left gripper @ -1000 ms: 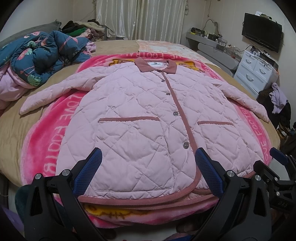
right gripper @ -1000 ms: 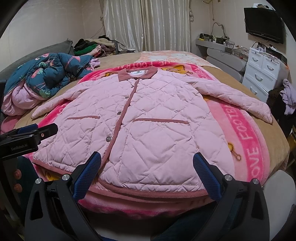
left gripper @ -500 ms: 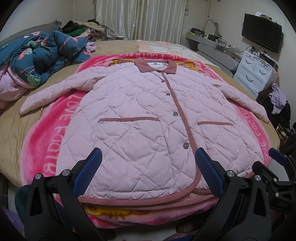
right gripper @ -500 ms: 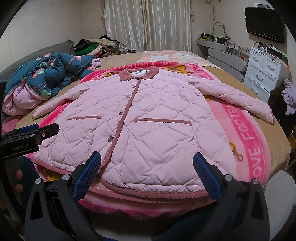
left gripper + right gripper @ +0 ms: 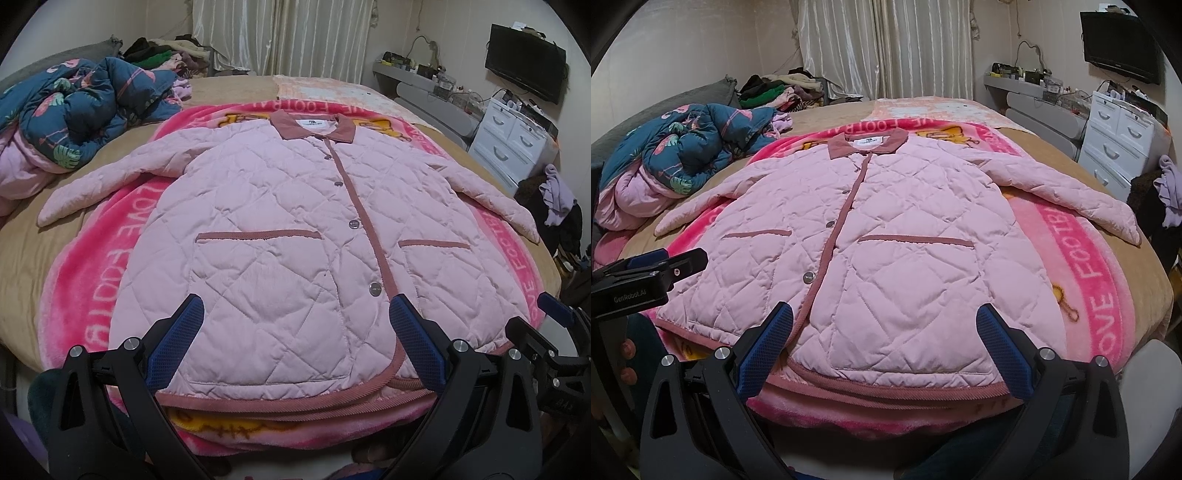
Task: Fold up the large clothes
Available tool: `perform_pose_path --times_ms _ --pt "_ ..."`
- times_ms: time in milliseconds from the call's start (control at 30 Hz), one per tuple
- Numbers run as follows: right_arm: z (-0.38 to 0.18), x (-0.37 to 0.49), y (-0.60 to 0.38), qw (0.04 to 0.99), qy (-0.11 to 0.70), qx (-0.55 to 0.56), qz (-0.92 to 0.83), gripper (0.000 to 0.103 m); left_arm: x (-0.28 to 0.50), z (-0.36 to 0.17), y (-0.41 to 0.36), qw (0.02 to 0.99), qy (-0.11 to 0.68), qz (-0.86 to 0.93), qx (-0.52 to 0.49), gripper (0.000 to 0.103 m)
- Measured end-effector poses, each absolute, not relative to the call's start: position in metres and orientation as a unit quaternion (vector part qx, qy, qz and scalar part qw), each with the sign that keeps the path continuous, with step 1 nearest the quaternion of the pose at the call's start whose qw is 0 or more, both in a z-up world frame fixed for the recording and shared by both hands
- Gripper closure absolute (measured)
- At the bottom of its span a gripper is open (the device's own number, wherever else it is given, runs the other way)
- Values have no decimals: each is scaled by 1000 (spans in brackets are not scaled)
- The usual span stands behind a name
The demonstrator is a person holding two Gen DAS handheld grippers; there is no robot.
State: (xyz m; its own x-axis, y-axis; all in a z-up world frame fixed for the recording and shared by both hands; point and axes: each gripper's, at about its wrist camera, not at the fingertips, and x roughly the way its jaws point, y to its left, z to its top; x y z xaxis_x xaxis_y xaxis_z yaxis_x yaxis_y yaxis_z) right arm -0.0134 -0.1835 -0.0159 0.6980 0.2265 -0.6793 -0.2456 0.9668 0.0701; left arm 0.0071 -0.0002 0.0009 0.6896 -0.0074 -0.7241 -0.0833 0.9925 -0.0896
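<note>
A pink quilted jacket (image 5: 280, 221) lies flat and buttoned on a pink blanket (image 5: 110, 258) on the bed, collar far, hem near, both sleeves spread out. It also shows in the right wrist view (image 5: 894, 236). My left gripper (image 5: 295, 325) is open and empty, just above the hem over the left pocket. My right gripper (image 5: 884, 325) is open and empty, just above the hem over the right pocket. The left gripper also shows at the left edge of the right wrist view (image 5: 646, 273).
A crumpled blue flowered duvet (image 5: 74, 110) lies at the far left of the bed. A pile of clothes (image 5: 775, 88) sits by the curtains. White drawers (image 5: 1119, 133) and a wall television (image 5: 1119, 40) stand at the right. The bed's near edge is below the hem.
Both grippers have risen and drawn back very slightly. The jacket has not moved.
</note>
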Motion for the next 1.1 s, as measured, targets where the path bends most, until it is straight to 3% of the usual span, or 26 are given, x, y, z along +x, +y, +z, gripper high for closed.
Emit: perform_pose_path --times_ms 1100 --pt "17 94 -192 925 362 9 117 4 100 27 7 913 398 35 -85 9"
